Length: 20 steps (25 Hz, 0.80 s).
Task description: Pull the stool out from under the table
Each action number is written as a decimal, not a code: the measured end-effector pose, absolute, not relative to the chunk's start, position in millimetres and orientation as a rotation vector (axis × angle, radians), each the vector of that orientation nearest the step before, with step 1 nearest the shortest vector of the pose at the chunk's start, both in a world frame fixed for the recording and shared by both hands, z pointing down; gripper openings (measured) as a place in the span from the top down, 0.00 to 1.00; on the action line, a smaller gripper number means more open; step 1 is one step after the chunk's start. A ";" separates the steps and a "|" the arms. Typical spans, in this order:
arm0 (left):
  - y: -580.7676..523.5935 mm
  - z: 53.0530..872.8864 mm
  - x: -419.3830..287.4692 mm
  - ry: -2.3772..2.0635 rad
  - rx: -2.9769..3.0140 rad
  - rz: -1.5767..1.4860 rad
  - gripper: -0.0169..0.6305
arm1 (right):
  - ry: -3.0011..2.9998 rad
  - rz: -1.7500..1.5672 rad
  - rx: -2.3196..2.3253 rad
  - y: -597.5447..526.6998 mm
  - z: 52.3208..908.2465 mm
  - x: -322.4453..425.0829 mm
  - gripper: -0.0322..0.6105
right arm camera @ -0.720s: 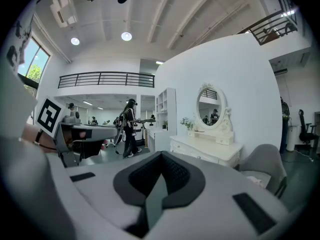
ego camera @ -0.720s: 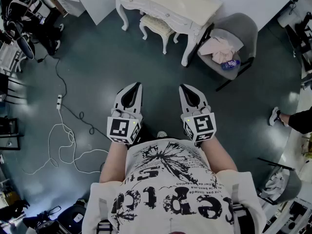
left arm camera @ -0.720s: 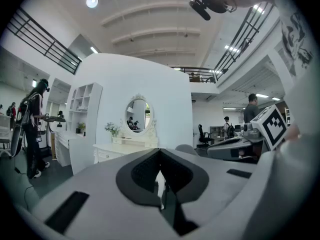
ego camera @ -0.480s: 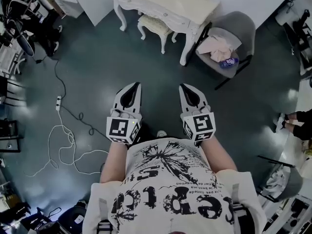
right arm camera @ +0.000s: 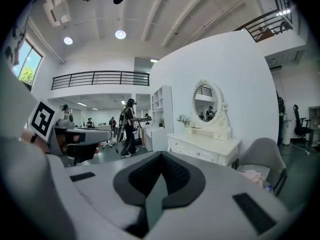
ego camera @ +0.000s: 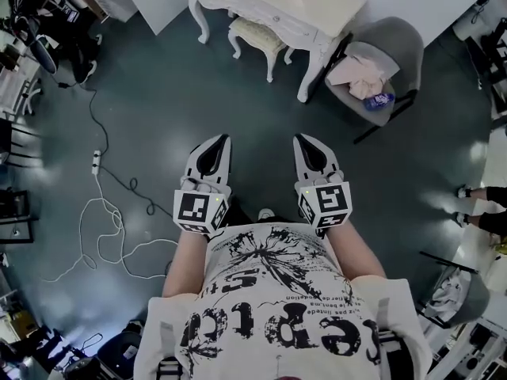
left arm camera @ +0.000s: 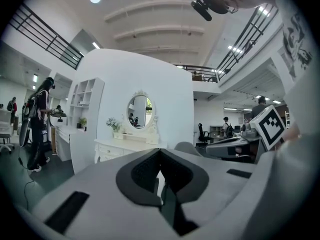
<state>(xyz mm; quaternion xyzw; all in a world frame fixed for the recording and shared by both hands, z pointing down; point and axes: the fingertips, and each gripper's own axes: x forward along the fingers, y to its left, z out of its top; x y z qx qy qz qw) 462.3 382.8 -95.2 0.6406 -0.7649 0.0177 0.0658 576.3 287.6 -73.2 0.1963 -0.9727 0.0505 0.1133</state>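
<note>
Bare dark floor (ego camera: 182,93) lies open between the person and the white table (ego camera: 309,10) at its far edge. The stool (ego camera: 255,33) stands half tucked under the table's front edge, its long axis parallel to that edge. A grey chair (ego camera: 400,39) stands just beside the table's right end. The left gripper (ego camera: 221,138) and right gripper (ego camera: 302,139), both closed and empty, point tableward.

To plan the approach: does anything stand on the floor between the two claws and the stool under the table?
Nothing visible does. Only bare floor lies between the left claw, the right claw and the stool under the white table. The power strip lies off to the left, the grey chair beside the table.
</note>
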 end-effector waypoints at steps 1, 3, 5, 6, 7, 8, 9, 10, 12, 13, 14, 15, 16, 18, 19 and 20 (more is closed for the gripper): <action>382.9 -90.9 454.9 -2.304 1.931 0.055 0.95 | -2.849 0.155 0.580 286.8 -69.1 569.1 0.93; 384.0 -83.9 433.2 -2.299 1.926 0.054 0.95 | -2.838 0.167 0.585 286.9 -62.2 549.0 0.93; 381.0 -79.3 403.6 -2.292 1.924 0.055 0.95 | -2.826 0.171 0.592 283.6 -57.6 521.3 0.93; 377.0 -77.0 387.1 -2.284 1.925 0.055 0.95 | -2.820 0.173 0.598 279.3 -55.5 505.5 0.93; 372.0 -74.4 369.6 -2.274 1.927 0.053 0.95 | -2.814 0.177 0.607 273.7 -53.1 488.9 0.93; 366.7 -71.9 350.7 -2.265 1.929 0.048 0.95 | -2.807 0.182 0.618 267.7 -50.3 471.2 0.93; 362.0 -70.2 329.9 -2.258 1.929 0.040 0.95 | -2.801 0.187 0.629 262.1 -47.5 452.4 0.93; 358.1 -69.3 307.5 -2.252 1.930 0.031 0.95 | -2.794 0.191 0.642 257.2 -44.9 432.6 0.93; 351.8 -68.2 260.1 -2.238 1.939 0.021 0.95 | -2.777 0.199 0.676 248.8 -40.6 391.4 0.93; 348.6 -67.1 236.4 -2.225 1.947 0.023 0.95 | -2.766 0.207 0.702 244.4 -38.9 371.3 0.93; 345.0 -65.7 213.5 -2.207 1.956 0.027 0.95 | -2.754 0.218 0.732 239.9 -37.5 352.2 0.93; 341.0 -64.3 191.8 -2.187 1.967 0.031 0.95 | -2.744 0.231 0.761 235.4 -36.4 334.0 0.93; 336.5 -63.5 171.2 -2.168 1.980 0.035 0.95 | -2.734 0.241 0.787 230.6 -35.9 316.3 0.93; 326.8 -61.7 133.9 -2.137 2.005 0.052 0.95 | -2.719 0.248 0.824 221.5 -35.2 283.6 0.93; 322.0 -59.8 117.3 -2.123 2.014 0.063 0.95 | -2.712 0.247 0.838 217.3 -34.0 269.4 0.93; 316.5 -57.0 101.6 -2.110 2.020 0.071 0.95 | -2.702 0.245 0.850 212.4 -32.0 256.5 0.93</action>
